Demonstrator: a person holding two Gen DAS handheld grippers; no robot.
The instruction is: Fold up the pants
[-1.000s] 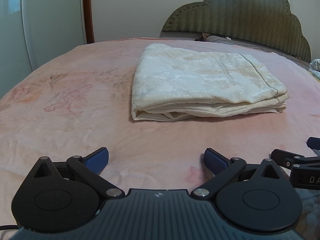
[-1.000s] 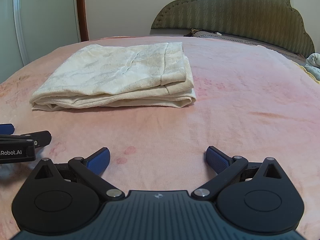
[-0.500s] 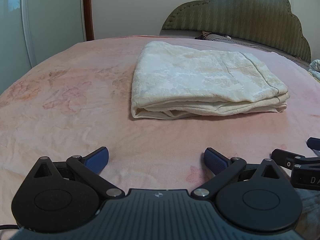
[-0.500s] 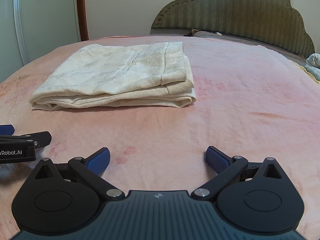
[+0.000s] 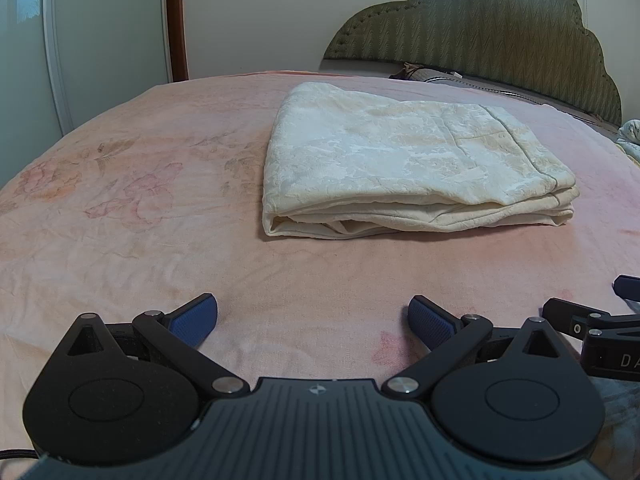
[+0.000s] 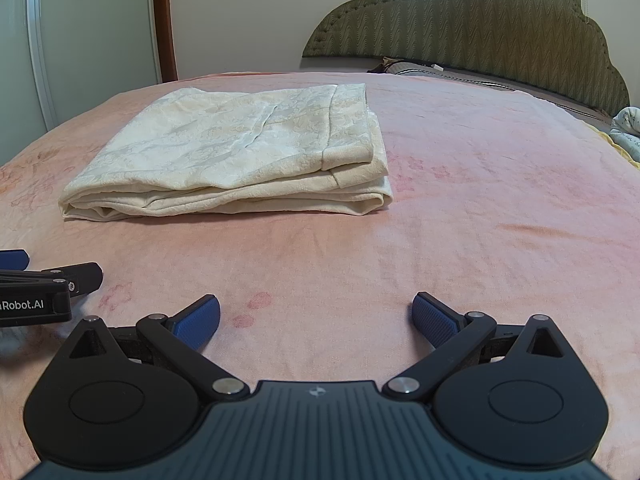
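Cream pants (image 5: 408, 164) lie folded in a flat rectangular stack on the pink bedspread (image 5: 140, 216); they also show in the right wrist view (image 6: 240, 160). My left gripper (image 5: 314, 318) is open and empty, low over the bedspread, well short of the stack's near edge. My right gripper (image 6: 316, 318) is open and empty too, beside the left one and equally short of the stack. Each gripper shows at the edge of the other's view: the right one (image 5: 592, 320) and the left one (image 6: 44, 280).
A green padded headboard (image 5: 500, 32) stands behind the bed, with a pillow (image 6: 420, 70) at its foot. A white wardrobe (image 5: 80, 40) and a brown door frame (image 5: 176, 20) stand at the left. Some bedding (image 6: 628, 124) lies at the far right edge.
The left wrist view has tilted slightly, so the stack sits a little higher in it. The pants and the right gripper have not moved. Both grippers stay open.
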